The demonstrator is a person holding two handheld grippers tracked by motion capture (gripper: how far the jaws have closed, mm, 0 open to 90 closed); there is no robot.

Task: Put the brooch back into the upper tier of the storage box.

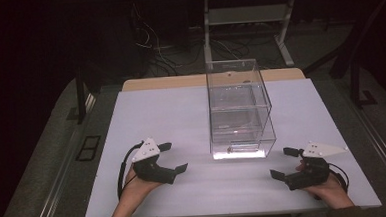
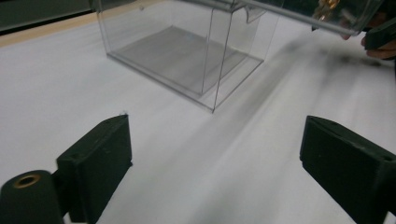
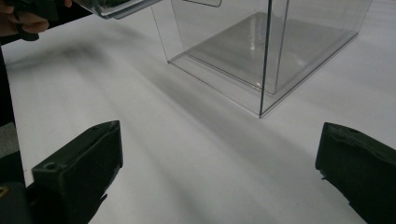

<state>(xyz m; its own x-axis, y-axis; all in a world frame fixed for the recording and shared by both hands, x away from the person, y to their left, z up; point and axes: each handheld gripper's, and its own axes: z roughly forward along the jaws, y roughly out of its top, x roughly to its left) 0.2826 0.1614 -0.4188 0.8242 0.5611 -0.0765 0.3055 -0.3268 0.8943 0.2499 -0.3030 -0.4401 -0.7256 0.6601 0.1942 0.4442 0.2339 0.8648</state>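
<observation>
High view: a tall clear plastic box with inner shelves [image 1: 240,108] stands on the white-topped bench [image 1: 161,115], right of centre toward the near edge, with the left hand-held gripper [image 1: 175,157] and right hand-held gripper [image 1: 279,162] resting near the near edge on either side, both with jaws spread and empty. Left gripper view: the black jaws stand wide apart over bare bench [image 2: 224,158], the clear box [image 2: 187,51] ahead. Right gripper view: jaws likewise apart, the box [image 3: 271,46] ahead.

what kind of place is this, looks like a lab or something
Probably a lab or recording workspace, not a home. A white table stands in a dark room, loose cables trail on the floor behind it, and a metal stand sits at the back. A clear plastic box is set centrally, like a test prop.
</observation>
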